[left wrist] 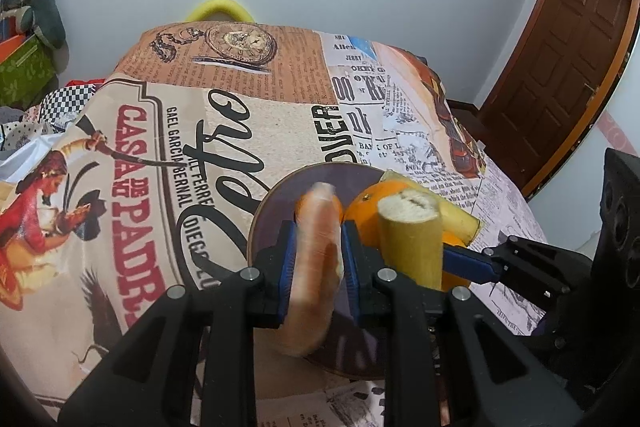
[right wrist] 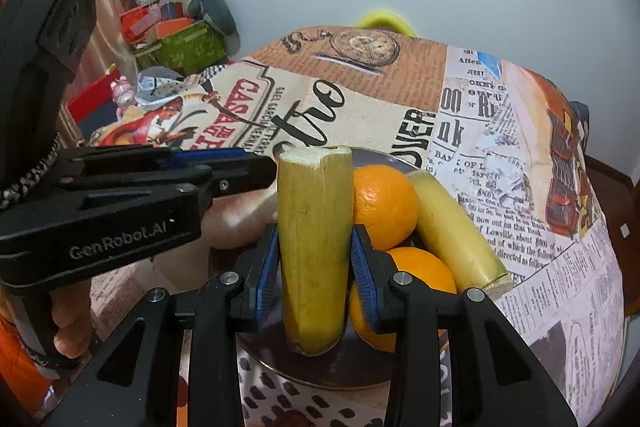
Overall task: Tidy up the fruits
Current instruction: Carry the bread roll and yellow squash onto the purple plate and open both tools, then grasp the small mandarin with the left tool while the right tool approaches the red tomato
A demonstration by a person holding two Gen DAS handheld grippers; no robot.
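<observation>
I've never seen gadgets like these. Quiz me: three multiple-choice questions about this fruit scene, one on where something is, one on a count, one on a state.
1. Where do the oranges sit?
A. on the round plate
B. on the floor
C. in the green box

2. How many oranges show in the right wrist view?
A. one
B. two
C. four

3. What is the right tool doing?
A. hanging open, holding nothing
B. clamped on a yellow-green stalk piece
C. gripping an orange

Answers:
1 A: both oranges rest on the plate.
2 B: a second orange sits in front of the first.
3 B: the right tool has its blue pads pressed on the upright stalk piece.
</observation>
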